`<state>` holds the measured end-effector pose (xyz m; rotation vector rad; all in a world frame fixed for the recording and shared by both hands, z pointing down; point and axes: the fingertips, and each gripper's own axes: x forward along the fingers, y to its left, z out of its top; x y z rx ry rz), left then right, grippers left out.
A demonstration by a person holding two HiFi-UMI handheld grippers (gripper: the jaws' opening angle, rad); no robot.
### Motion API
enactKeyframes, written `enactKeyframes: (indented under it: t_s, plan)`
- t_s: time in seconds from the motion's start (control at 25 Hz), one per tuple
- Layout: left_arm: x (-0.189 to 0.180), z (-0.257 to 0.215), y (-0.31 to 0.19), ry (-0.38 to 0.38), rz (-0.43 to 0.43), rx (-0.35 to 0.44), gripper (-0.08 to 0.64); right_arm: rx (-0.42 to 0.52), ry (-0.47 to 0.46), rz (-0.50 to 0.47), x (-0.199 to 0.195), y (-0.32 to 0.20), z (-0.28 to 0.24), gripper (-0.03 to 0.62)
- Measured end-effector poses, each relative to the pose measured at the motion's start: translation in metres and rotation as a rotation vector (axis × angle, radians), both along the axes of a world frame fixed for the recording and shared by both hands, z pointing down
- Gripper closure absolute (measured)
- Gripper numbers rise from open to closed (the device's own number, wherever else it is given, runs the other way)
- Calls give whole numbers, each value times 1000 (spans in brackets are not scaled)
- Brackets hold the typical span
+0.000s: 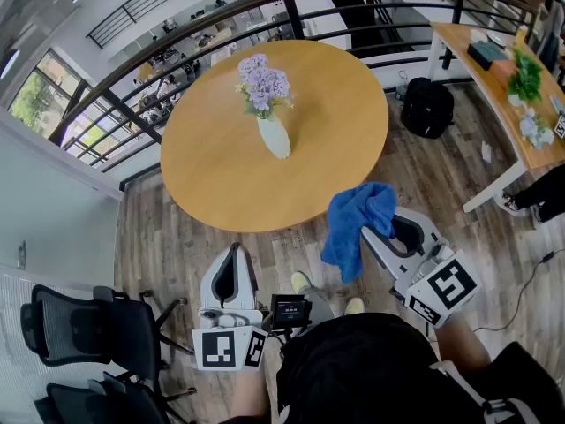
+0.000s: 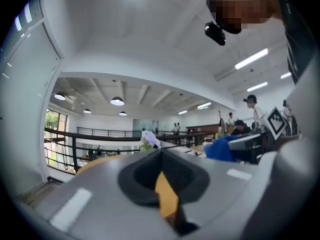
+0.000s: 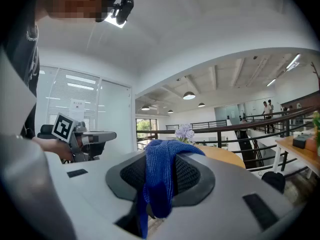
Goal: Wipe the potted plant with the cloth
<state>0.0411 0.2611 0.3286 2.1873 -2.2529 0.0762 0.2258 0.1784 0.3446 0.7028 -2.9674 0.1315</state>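
The right gripper (image 1: 375, 237) is clamped on a blue cloth (image 1: 356, 223), which drapes over its tips just off the near edge of a round table (image 1: 335, 122). The plant (image 1: 267, 104) stands on the table, well beyond the cloth. The left gripper (image 1: 234, 253) is closed and empty.

1. The head view is bright and even; daylight comes through the windows (image 1: 35, 95) at its upper left, and the tabletop (image 1: 353, 131) carries a soft sheen.
2. Wide-angle distortion curves the railing (image 1: 293, 20) and floor (image 1: 424, 175) towards the edges.
3. Both gripper views darken to black at the corners; ceiling lamps (image 2: 117, 101) glare mildly.
4. The left tongs (image 2: 161, 156) are blurred close up; the cloth (image 3: 160, 179) has a sharp knit.
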Motion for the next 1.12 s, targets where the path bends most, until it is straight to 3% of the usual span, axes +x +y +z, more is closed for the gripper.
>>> enactKeyframes:
  t_s: [0.56, 1.12]
  plan:
    - [-23, 9, -35, 26, 26, -18, 566, -44, -53, 23, -17, -42, -3, 472]
    - [-93, 14, -135, 48, 29, -55, 565, -31, -31, 33, -73, -134, -17, 472]
